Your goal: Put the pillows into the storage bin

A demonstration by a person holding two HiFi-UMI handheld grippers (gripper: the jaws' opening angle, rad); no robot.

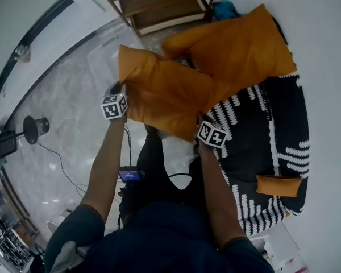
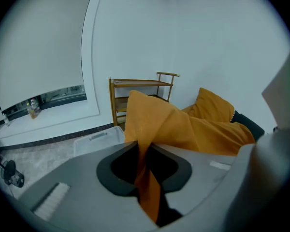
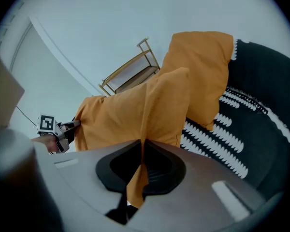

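Item under handling: one orange pillow (image 1: pixel 162 92) in plain soft cloth, creased and sagging, with no print or trim visible. It is off the sofa (image 1: pixel 261 135) and held in the air above the pale marbled floor (image 1: pixel 68 124), stretched between the two grippers. The left gripper (image 2: pixel 144 154) has its fingers (image 2: pixel 87 192) closed on a thin fold of the pillow's edge, and the cloth runs down through the gap. The right gripper (image 3: pixel 141 164) likewise has its fingers (image 3: pixel 198 197) pinched on a fold at the opposite edge. A second, larger orange pillow (image 1: pixel 238 47) leans at the back of the sofa, which is black with white dashed stripes. A smaller orange pillow (image 1: pixel 278 185) lies at the sofa's near end. The clear storage bin (image 2: pixel 99 140) stands on the floor in front of the wooden shelf (image 2: pixel 140 88). In the head view the held pillow covers much of the bin, and only part of its rim shows in the left gripper view. The shelf is cut off by the top of the head view. Whether the held pillow touches the second pillow cannot be told, since the two overlap in every view. The bin's inside is not visible.
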